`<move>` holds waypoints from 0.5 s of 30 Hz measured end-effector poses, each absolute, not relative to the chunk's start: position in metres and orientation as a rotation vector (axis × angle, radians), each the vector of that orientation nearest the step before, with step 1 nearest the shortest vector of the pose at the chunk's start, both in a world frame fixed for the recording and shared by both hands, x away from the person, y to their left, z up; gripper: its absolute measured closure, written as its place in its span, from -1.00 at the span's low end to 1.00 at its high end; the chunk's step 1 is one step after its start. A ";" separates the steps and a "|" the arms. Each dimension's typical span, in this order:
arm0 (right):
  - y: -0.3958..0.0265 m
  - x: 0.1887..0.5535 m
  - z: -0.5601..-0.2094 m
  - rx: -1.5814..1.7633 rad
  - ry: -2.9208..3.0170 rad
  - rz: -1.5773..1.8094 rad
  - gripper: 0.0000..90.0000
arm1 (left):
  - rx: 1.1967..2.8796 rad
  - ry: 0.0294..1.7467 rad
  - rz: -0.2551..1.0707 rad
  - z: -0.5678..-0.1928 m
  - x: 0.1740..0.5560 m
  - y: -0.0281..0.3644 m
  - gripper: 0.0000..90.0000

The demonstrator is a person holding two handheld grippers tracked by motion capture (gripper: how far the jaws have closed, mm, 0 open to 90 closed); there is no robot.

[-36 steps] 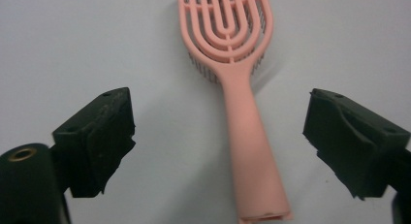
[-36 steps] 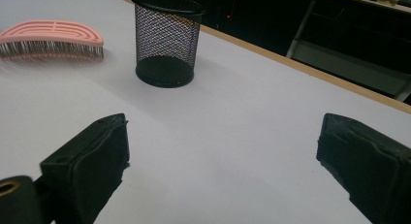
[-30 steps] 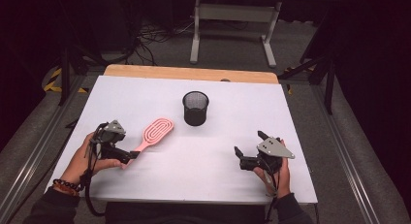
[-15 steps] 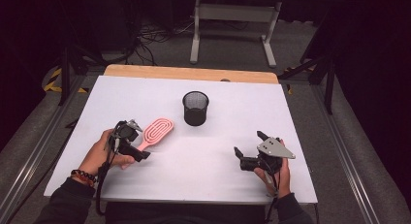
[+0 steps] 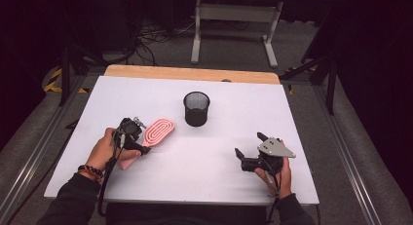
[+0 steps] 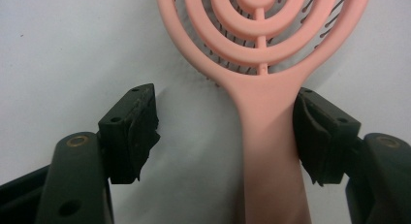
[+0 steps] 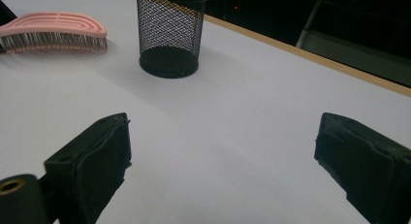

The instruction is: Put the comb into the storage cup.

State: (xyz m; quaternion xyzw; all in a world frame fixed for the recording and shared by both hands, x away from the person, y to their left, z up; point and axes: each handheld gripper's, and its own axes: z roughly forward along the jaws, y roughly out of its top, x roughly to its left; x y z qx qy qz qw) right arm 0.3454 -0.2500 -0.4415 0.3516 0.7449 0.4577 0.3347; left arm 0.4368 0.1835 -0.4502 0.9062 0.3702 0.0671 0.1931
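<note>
At the near edge of the white desk [image 5: 73, 137], the person's forearms come in from below, one gripper in each hand. The right gripper [image 5: 251, 152] sits near the desk's near right part, low over the surface, a grey plate on top of it. Its jaws stand wide, with only bare desk between them in the right gripper view; nothing is held.

On the near left, the left gripper [image 5: 141, 148] lies over the handle of the pink brush [image 5: 158, 131]. In the left gripper view the handle [image 6: 271, 151] runs up between the jaws: the right-hand jaw in that view touches the handle's side, while the other jaw stands apart from it, with bare desk showing in the gap. The jaws have just been closing in around the handle, and they are half closed, not yet clamped on it. The brush lies flat on the desk, bristles down, its ringed oval head pointing away from the person and toward the cup.

Farther off, near the middle of the desk, stands a black mesh cup [image 5: 197, 108], upright, just beyond and to the right of the brush head, not touching it. Past the desk's wooden far edge [image 5: 190, 73] is a dark floor with cables [image 5: 151, 37].
</note>
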 end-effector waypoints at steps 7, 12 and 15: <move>-0.255 0.349 -0.443 0.966 1.954 1.216 -0.84 | 2.576 1.006 0.165 -0.446 0.438 0.180 0.12; -0.256 0.349 -0.443 0.981 1.955 1.235 -0.84 | 2.603 0.974 0.162 -0.445 0.437 0.178 0.40; -0.256 0.349 -0.443 0.980 1.956 1.235 -0.84 | 2.622 0.951 0.168 -0.444 0.434 0.176 0.50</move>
